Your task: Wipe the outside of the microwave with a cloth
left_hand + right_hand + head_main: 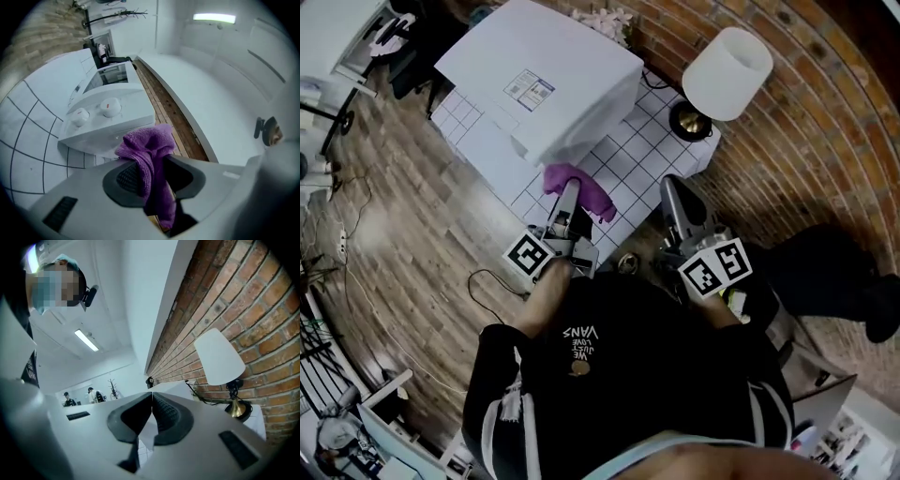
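A white microwave (546,80) stands on a white tiled table (647,155); in the left gripper view its panel with two knobs (105,117) faces me. My left gripper (569,202) is shut on a purple cloth (581,190), which bunches out of the jaws and hangs down (151,164) just short of the microwave's front corner. My right gripper (675,208) is held near the table's edge, tilted upward, its jaws shut with nothing between them (151,416).
A lamp with a white shade (727,72) and brass base (689,122) stands on the table by the brick wall (825,141). Wooden floor (403,225) lies left of the table. Other people stand far off in the room (91,394).
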